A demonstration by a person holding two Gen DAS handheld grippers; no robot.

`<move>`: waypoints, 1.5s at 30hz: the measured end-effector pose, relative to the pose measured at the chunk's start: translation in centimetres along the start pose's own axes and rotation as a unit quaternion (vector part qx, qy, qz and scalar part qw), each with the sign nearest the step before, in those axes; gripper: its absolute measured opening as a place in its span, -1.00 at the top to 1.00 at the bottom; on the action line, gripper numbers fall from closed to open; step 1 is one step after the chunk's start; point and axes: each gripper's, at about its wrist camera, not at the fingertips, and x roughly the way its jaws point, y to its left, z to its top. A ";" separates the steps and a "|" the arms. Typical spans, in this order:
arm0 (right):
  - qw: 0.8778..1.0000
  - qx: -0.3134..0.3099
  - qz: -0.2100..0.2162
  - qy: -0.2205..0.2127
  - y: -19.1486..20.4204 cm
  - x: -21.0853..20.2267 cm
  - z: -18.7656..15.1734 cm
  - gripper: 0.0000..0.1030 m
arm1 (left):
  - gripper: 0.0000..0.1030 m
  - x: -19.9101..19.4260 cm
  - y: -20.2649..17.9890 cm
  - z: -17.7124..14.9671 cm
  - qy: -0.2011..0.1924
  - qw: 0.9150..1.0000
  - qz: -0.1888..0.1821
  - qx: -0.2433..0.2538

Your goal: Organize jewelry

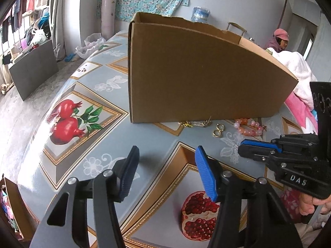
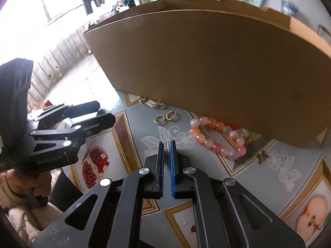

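A cardboard box (image 1: 196, 74) stands on the table; it also fills the right wrist view (image 2: 206, 66). At its foot lie a pink bead bracelet (image 2: 215, 136), two gold hoop earrings (image 2: 165, 117) and a gold and rhinestone piece (image 2: 152, 101). They show in the left wrist view too: bracelet (image 1: 248, 127), hoops (image 1: 218, 129), gold piece (image 1: 195, 123). My right gripper (image 2: 167, 144) is shut on a small rhinestone piece (image 2: 166, 147) just above the table, short of the bracelet. My left gripper (image 1: 165, 157) is open and empty, hovering over the table left of the right gripper (image 1: 241, 147).
The table has a fruit-patterned cloth (image 1: 86, 95). A small gold charm (image 2: 261, 156) lies right of the bracelet. A white and pink blanket (image 1: 298, 76) lies beyond the box's right end. A person in a pink hat (image 1: 279, 40) sits behind. Grey boards (image 1: 33, 66) stand on the floor to the left.
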 end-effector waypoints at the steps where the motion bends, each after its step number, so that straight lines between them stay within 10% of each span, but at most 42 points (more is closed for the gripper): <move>1: 1.000 0.010 0.005 0.001 -0.3 -0.1 -0.1 0.95 | -0.03 -0.2 0.0 0.1 -0.004 1.000 -0.004 0.003; 21: 0.991 0.114 0.021 -0.062 -5.3 -6.0 -1.6 0.68 | -0.01 -0.1 -2.2 6.3 -0.038 0.993 -0.100 0.047; 45: 0.977 0.178 0.028 -0.117 -10.6 -7.2 1.2 0.43 | -0.01 0.0 -1.0 5.2 -0.016 0.996 -0.079 0.036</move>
